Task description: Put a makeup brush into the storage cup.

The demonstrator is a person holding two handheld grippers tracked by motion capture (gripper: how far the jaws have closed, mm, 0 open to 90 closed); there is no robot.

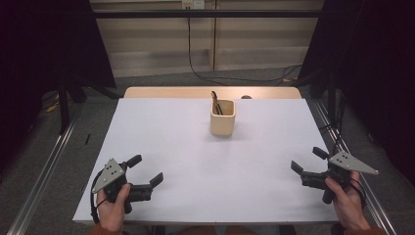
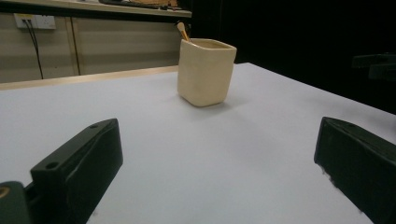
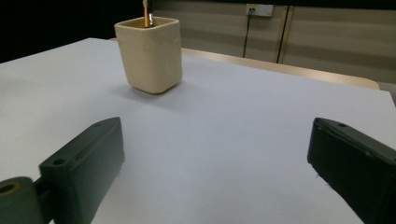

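While the cream cup [image 1: 222, 119] stands upright toward the far side of the white bench [image 1: 176, 161], both tools wait far from it, down at the near edge. Inside the cup a thin dark stick [image 1: 216, 103] leans against the far left corner, and its top pokes out over the rim. Seen from the left gripper view, the cup [image 2: 206, 72] has soft, rounded corners, and a tan tip [image 2: 181, 31] sticks up at its back edge. Seen from the right gripper view, the cup [image 3: 150, 55] sits up ahead and to the left, with a tan and silver bit [image 3: 147, 17] showing above the rim.

The left hand-held gripper [image 1: 148, 169] is near the corner of the bench on the cup's near left, well apart from the cup. A hand [image 1: 113, 206] holds it from below. Its two black jaws are spread wide, and between them is bare white bench. It pinches nothing.

The right hand-held gripper [image 1: 308, 159] is on the cup's near right, close to the bench's right edge, also well apart from the cup. Another hand [image 1: 348, 201] holds it. Its jaws are spread wide too, with bare bench between them.

Past the cup, a strip of wood [image 1: 166, 92] runs along the far side of the bench. Behind that, a black cable [image 1: 195, 73] hangs down the wall to the floor.
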